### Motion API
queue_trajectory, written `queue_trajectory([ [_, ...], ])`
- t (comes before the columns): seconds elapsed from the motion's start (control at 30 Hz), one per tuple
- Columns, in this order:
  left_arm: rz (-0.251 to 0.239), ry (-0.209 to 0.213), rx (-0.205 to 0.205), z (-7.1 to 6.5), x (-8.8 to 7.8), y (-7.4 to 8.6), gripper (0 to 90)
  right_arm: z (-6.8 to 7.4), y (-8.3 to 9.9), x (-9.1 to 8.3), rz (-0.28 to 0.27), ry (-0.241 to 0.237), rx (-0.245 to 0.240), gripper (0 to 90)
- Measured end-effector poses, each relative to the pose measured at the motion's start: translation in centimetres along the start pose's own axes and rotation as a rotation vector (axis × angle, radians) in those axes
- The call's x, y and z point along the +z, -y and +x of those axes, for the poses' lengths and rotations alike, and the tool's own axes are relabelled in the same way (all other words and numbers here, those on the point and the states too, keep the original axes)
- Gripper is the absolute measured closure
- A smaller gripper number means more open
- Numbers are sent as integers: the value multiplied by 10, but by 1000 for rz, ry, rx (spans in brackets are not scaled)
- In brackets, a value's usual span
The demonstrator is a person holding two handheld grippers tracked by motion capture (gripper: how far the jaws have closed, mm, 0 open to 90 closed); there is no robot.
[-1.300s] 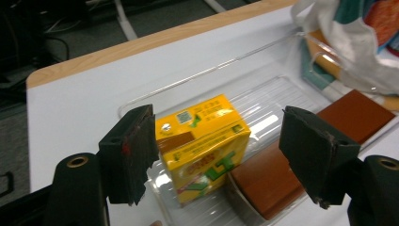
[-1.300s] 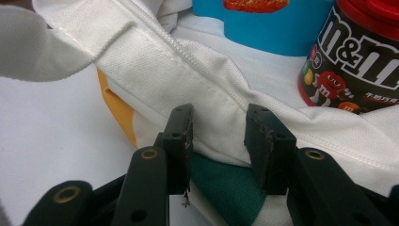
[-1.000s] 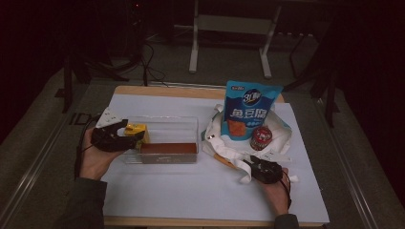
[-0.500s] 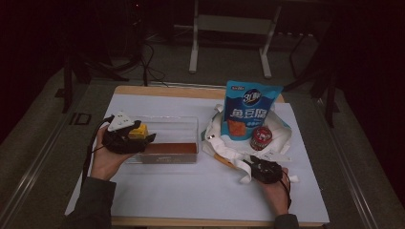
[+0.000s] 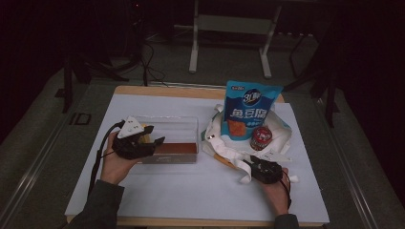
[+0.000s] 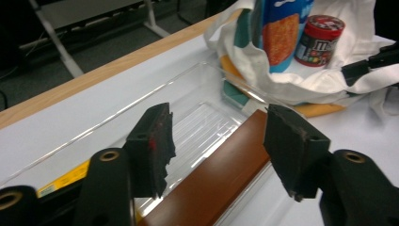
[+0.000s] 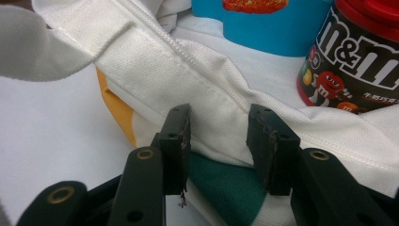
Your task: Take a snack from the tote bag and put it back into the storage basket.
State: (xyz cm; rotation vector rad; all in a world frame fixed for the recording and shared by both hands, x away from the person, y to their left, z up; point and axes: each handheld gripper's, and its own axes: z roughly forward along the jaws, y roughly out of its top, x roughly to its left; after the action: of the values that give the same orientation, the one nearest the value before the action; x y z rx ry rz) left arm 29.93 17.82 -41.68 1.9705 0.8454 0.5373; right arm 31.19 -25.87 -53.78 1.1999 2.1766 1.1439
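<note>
Left gripper view: left gripper, jaws apart and just been closing, nothing pressed between the pads. Between and below them runs the brown wooden edge of a clear plastic box; yellow label strip on the box's near-left rim, print unreadable. High view puts this gripper over the box's left end, held in the left hand.

Right gripper view: right gripper, jaws partly closed around a bunched fold of the white canvas tote bag; cannot tell whether the pads actually press the cloth. Green and yellow patches of the bag show just under the jaws. Standing on the bag beyond: red-lidded M&M's jar, "m&m" lettering and cartoon candy figures legible, beside a blue snack pouch.

High view: pouch upright, white Chinese characters, circled "3" logo near the top. Bag sits on the right of the white table, well apart from the box.
</note>
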Motion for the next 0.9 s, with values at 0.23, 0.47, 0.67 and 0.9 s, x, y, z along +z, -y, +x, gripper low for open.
queue_trajectory([
  [0.23,-8,57,6,-12,15,11,457,0,0,0,2,0,-4,596],
  [0.47,-15,113,11,-23,28,18,505,0,0,0,5,1,-5,596],
  [0.67,-1,158,18,-33,42,24,531,-2,0,-1,-4,-15,13,598],
  [0.9,14,173,30,-39,52,31,541,-2,-2,-2,-8,-13,27,636],
])
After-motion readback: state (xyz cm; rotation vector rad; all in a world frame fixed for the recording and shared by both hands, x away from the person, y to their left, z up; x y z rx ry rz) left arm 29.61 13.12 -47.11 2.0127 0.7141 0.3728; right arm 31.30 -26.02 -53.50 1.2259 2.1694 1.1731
